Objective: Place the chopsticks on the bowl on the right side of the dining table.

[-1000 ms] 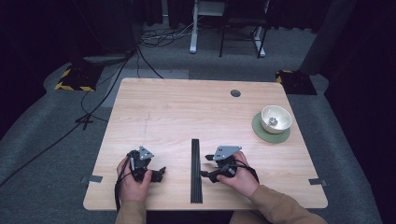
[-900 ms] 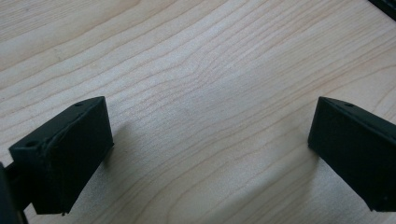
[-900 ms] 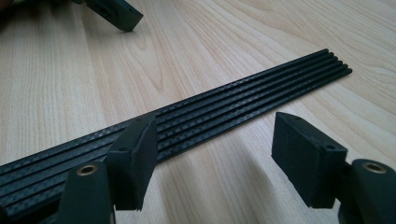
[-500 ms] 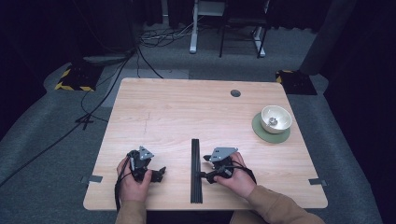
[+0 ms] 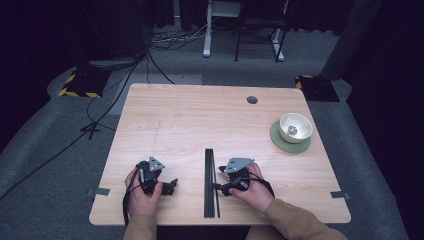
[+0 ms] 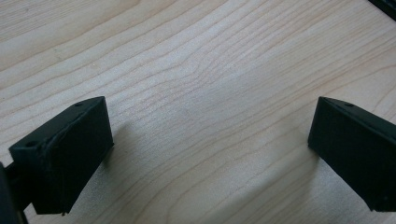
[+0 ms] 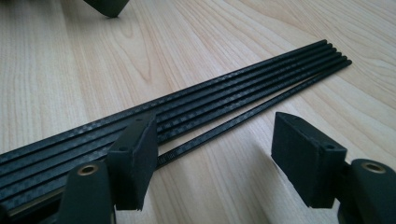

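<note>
Your right gripper [image 7: 212, 158] stands with jaws apart at the rods [image 5: 210, 185], which lie bundled mid-table near the front edge; one rod [image 7: 261, 105] lies slightly split off; none lifted yet; your left gripper [image 6: 205, 154] rests released over bare table [image 5: 200, 120]; all the work remains.

The table [image 5: 200, 120] is pale wood with fine, wavy brown grain. The rods [image 7: 224, 107] are black with a small woven, chequered pattern. Both the left gripper [image 6: 205, 154] and the right gripper [image 7: 215, 154] have matt black jaws; the right one shows brass-coloured rings at its base, and each carries a grey plate on top. Near the table's right edge, a cream-white bowl [image 5: 295, 127] sits on a dull green mat [image 5: 278, 140], with something greyish, hard to make out, inside. The sleeve [image 5: 300, 225] is tan.
</note>
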Motion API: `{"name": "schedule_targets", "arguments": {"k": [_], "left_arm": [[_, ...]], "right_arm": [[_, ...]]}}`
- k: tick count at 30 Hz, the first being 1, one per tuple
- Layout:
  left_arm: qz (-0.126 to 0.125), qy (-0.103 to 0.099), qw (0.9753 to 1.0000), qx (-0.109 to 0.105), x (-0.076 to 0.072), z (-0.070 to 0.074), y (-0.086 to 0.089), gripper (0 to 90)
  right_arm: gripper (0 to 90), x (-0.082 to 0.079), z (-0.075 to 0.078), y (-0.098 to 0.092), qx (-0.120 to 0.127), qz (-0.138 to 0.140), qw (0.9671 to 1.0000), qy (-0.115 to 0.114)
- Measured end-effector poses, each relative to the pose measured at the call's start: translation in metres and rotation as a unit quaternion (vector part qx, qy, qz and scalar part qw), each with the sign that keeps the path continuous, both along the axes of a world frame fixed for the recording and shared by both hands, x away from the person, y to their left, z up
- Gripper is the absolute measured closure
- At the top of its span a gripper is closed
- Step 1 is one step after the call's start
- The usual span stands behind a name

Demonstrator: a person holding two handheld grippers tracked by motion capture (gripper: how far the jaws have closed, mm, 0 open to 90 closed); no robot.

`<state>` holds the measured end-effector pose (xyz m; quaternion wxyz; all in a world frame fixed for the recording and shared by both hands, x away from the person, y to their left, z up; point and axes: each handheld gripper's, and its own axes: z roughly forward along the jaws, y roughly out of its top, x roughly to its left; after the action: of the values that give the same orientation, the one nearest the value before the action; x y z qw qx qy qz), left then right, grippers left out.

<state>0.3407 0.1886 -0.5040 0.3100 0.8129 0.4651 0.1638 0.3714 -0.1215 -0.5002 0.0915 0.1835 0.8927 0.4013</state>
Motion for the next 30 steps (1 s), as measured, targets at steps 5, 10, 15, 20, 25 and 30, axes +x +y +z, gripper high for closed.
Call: {"name": "schedule_targets", "arguments": {"k": [5, 10, 15, 20, 25, 30], "left_arm": [[-0.001, 0.000, 1.0000, 0.001, 0.000, 0.000, 0.000, 0.2], [-0.001, 0.000, 1.0000, 0.001, 0.000, 0.000, 0.000, 0.1], [0.000, 0.000, 1.0000, 0.000, 0.000, 0.000, 0.000, 0.1], [0.000, 0.000, 1.0000, 0.001, 0.000, 0.000, 0.000, 0.1], [0.000, 0.000, 1.0000, 0.000, 0.000, 0.000, 0.000, 0.1], [0.000, 0.000, 1.0000, 0.000, 0.000, 0.000, 0.000, 0.1]], "right_arm": [[32.7, 0.001, 0.000, -0.003, -0.003, -0.012, 0.9999, 0.001], [34.8, 0.005, -0.001, -0.011, -0.004, -0.034, 0.9994, 0.002], [43.4, 0.010, 0.001, -0.021, -0.009, -0.054, 0.9985, 0.006], [49.2, 0.012, 0.002, -0.030, -0.009, -0.076, 0.9969, 0.015], [59.1, 0.019, 0.004, -0.044, -0.013, -0.104, 0.9943, 0.020], [78.2, 0.024, 0.008, -0.057, -0.028, -0.134, 0.9903, 0.027]]}}
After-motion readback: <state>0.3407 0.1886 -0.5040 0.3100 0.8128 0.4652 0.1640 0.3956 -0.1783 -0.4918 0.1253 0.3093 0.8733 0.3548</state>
